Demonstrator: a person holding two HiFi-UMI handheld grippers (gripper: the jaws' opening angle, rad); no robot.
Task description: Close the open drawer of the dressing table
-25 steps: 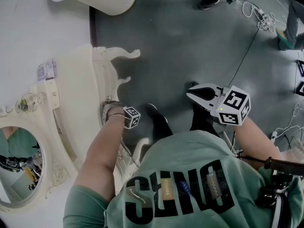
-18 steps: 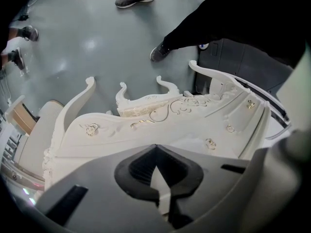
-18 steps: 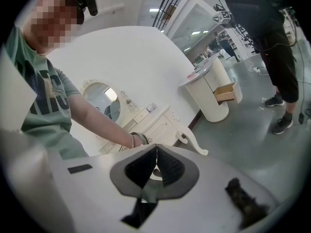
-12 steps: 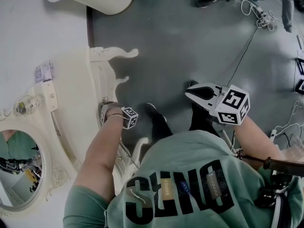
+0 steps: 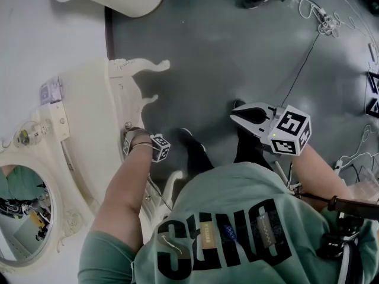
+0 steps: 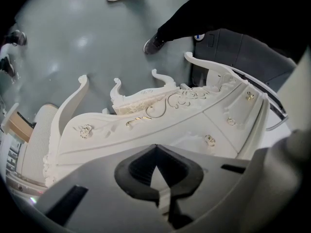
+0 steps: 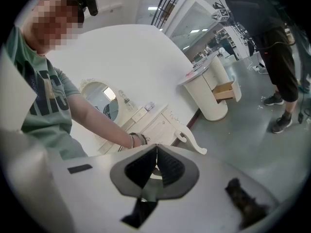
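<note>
My left gripper (image 6: 156,149), jaws pressed together on nothing, is at the front of the dressing table (image 6: 97,135). Only its own view shows the drawer (image 6: 221,130) just ahead of the tips, its front with gilt knobs (image 6: 209,140) looking about level with the table's face. The head view gives the tabletop from above, the mirror (image 5: 23,212) at its back, and my right gripper (image 5: 235,116) well off the table over the floor (image 5: 237,52); that gripper's own view shows its jaws closed and empty too, facing the table where my left forearm (image 7: 97,123) reaches.
</note>
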